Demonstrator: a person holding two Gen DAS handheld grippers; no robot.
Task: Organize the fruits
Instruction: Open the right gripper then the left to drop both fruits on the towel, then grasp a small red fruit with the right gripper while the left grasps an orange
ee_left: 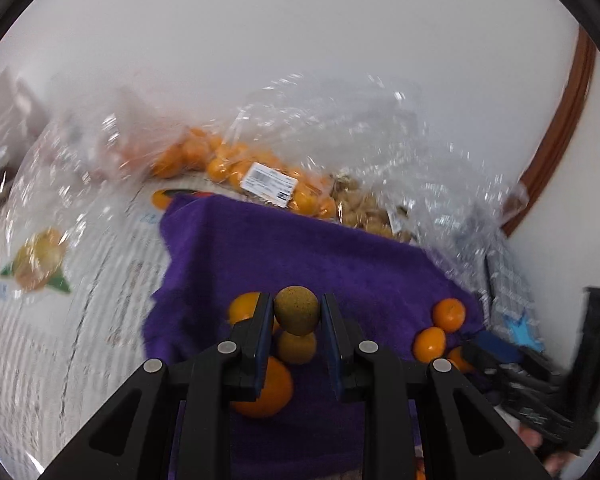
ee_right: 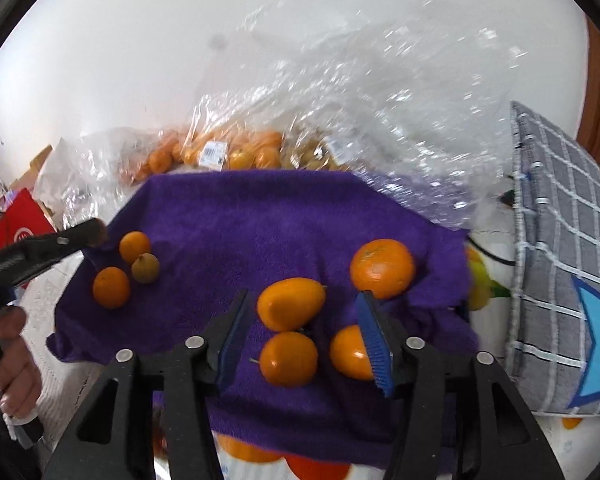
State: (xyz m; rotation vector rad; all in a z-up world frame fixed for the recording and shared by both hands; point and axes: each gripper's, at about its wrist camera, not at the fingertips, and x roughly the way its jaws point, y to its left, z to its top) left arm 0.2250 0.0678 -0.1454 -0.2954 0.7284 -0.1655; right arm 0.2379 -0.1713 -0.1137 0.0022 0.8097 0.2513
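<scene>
A purple towel (ee_left: pixel 300 248) (ee_right: pixel 240 216) lies on the table with loose fruit on it. My left gripper (ee_left: pixel 296 298) is shut on a small round brown fruit (ee_left: pixel 296 312), held just above another brown fruit (ee_left: pixel 296 347) and beside two oranges (ee_left: pixel 242 308) (ee_left: pixel 268 390). In the right wrist view that trio (ee_right: pixel 134 266) lies at the towel's left, with the left gripper's tip (ee_right: pixel 94 234) over it. My right gripper (ee_right: pixel 302 293) stands open over an oval orange fruit (ee_right: pixel 291 308); two more (ee_right: pixel 288 358) (ee_right: pixel 350 354) lie under it, and a tangerine (ee_right: pixel 382 268) sits beyond its right finger.
Clear plastic bags of oranges (ee_left: pixel 236 164) (ee_right: pixel 236 152) and brown fruits (ee_left: pixel 364 208) lie behind the towel against a white wall. A grey checked cushion (ee_right: pixel 560 220) stands at the right. A printed tablecloth (ee_left: pixel 60 280) spreads left. A hand (ee_right: pixel 8 344) holds the left gripper's handle.
</scene>
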